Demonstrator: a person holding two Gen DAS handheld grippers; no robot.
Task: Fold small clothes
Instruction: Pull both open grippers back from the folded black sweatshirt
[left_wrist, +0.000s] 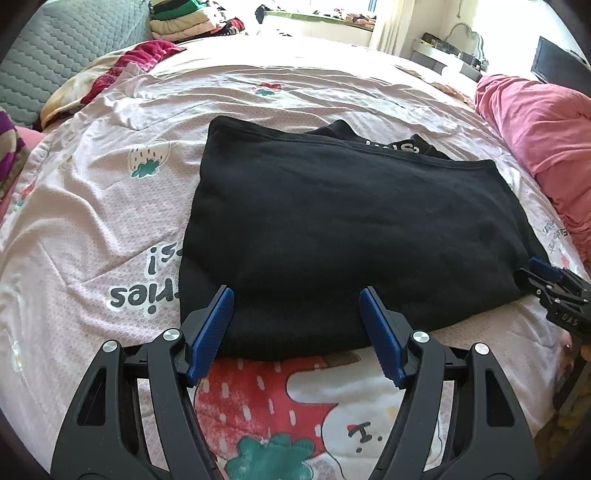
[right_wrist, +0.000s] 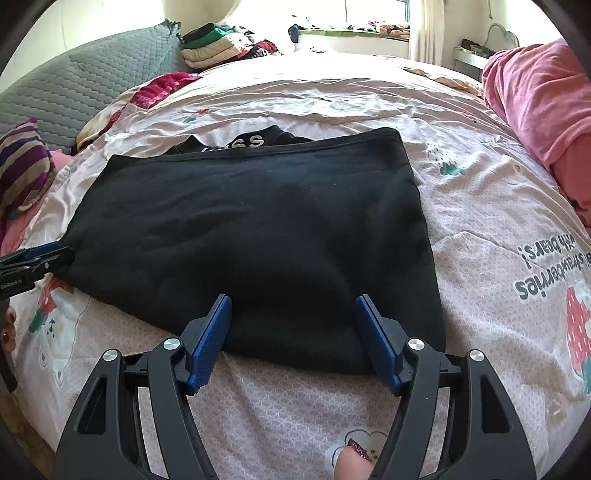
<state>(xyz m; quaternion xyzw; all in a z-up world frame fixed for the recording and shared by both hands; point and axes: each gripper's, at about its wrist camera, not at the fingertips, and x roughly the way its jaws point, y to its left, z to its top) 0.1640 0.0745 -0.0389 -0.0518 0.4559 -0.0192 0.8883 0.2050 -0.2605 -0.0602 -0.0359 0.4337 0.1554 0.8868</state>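
A black garment (left_wrist: 343, 221) lies folded flat on the pink strawberry-print bedspread (left_wrist: 92, 206); a waistband with white letters (left_wrist: 391, 146) peeks out at its far edge. My left gripper (left_wrist: 297, 295) is open, its blue pads over the garment's near left edge, holding nothing. My right gripper (right_wrist: 293, 301) is open over the near right edge of the garment (right_wrist: 251, 225), also empty. The right gripper shows at the right edge of the left wrist view (left_wrist: 554, 284), and the left gripper at the left edge of the right wrist view (right_wrist: 33, 262).
A pink quilt (left_wrist: 543, 122) is bunched at the right side. A grey quilted headboard (right_wrist: 74, 92), a striped pillow (right_wrist: 22, 166) and stacked folded clothes (right_wrist: 218, 44) lie at the left and back. A white shelf (left_wrist: 447, 61) stands by the window.
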